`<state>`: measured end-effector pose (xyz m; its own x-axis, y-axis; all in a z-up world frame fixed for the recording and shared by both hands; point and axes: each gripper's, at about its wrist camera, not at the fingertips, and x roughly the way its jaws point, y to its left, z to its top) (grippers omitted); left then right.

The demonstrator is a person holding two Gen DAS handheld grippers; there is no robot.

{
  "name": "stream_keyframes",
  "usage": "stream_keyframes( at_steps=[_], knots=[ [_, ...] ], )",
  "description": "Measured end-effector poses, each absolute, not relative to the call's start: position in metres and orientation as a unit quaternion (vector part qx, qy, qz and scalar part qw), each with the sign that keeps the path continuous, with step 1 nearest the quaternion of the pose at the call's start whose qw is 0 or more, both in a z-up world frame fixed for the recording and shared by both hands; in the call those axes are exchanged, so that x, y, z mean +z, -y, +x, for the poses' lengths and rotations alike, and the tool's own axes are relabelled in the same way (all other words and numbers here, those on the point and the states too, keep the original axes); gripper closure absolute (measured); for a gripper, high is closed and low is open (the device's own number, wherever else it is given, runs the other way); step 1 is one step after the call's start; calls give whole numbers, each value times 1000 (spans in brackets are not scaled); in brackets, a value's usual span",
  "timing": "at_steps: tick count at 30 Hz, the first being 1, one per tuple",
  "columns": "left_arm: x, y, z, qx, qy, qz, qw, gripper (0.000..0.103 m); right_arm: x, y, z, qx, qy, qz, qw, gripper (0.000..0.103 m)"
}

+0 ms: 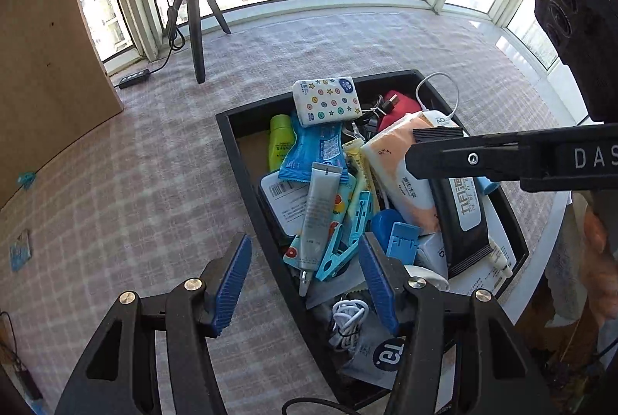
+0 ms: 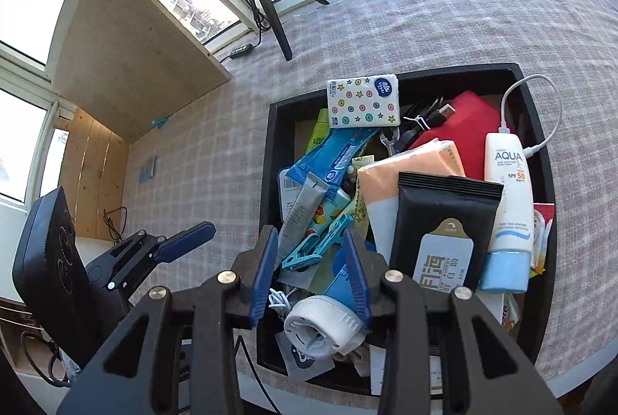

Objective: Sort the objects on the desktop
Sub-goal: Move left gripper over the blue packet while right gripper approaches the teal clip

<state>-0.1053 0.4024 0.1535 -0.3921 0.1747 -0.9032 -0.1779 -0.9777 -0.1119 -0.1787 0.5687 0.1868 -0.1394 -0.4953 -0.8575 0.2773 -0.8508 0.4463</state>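
Note:
A black tray (image 1: pixel 228 117) (image 2: pixel 272 144) on the chequered cloth is heaped with small objects. Among them are a star-patterned tissue pack (image 1: pixel 326 102) (image 2: pixel 363 102), an orange tissue pack (image 1: pixel 401 183) (image 2: pixel 409 175), black wet wipes (image 1: pixel 463 221) (image 2: pixel 444 221), a white sunscreen tube (image 2: pixel 508 206), a grey tube (image 1: pixel 318 214) and a teal clothes peg (image 1: pixel 340 254) (image 2: pixel 316 249). My left gripper (image 1: pixel 305 283) stands open over the tray's left rim, gripping nothing. My right gripper (image 2: pixel 311 276) hovers open above the peg and a white round object (image 2: pixel 320 330). One of its fingers (image 1: pixel 436 152) crosses the left wrist view.
A tripod (image 1: pixel 197 28) with a ring light stands at the back left by the windows, its cable and inline controller (image 1: pixel 133 78) trailing on the cloth. A wooden board (image 1: pixel 46 48) leans at the left. A person's hand (image 1: pixel 598 241) shows at the right edge.

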Motion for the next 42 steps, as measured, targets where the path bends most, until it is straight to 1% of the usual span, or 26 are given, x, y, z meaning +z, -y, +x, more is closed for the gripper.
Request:
stream_keyframes(
  at_steps=[2,3,4,6,11,18,24,26,27,28,31,33,34,36,38,42],
  knots=[
    [152,-376,-102,835,4,-543,90,48,187,-546,-179,-745,79,604,271,68],
    [150,-363,-101,835,6,-544,83,48,187,-535,-178,-740,78,606,280,66],
    [149,-349,-99,834,10,-547,74,48,186,-523,-178,-733,80,610,291,62],
    [145,-320,-95,832,15,-552,57,48,185,-497,-177,-722,76,615,309,60],
    [135,-244,-82,828,25,-560,11,47,188,-425,-169,-724,22,602,336,59],
    [118,-135,-61,823,13,-564,-64,47,191,-317,-165,-728,-56,579,364,58],
    [92,-35,-50,808,53,-574,-119,47,190,-210,-173,-726,-112,559,385,58],
    [83,-4,-51,805,75,-575,-131,47,185,-172,-179,-724,-126,558,386,51],
    [79,8,-52,803,80,-574,-136,47,182,-154,-182,-722,-130,559,386,45],
    [74,21,-54,802,84,-574,-142,46,179,-133,-186,-721,-134,561,385,43],
    [60,57,-64,798,116,-572,-153,39,165,-77,-201,-725,-133,563,374,42],
    [53,76,-72,795,151,-568,-152,37,152,-43,-210,-730,-137,562,364,40],
    [49,83,-77,793,167,-565,-152,33,145,-28,-214,-731,-139,565,357,39],
    [43,91,-89,793,185,-559,-155,29,128,-3,-222,-726,-135,576,351,39],
    [35,93,-102,792,201,-555,-154,29,113,16,-229,-725,-130,584,342,39],
    [20,86,-123,792,185,-560,-160,28,91,39,-243,-724,-105,600,323,39]
  ],
)
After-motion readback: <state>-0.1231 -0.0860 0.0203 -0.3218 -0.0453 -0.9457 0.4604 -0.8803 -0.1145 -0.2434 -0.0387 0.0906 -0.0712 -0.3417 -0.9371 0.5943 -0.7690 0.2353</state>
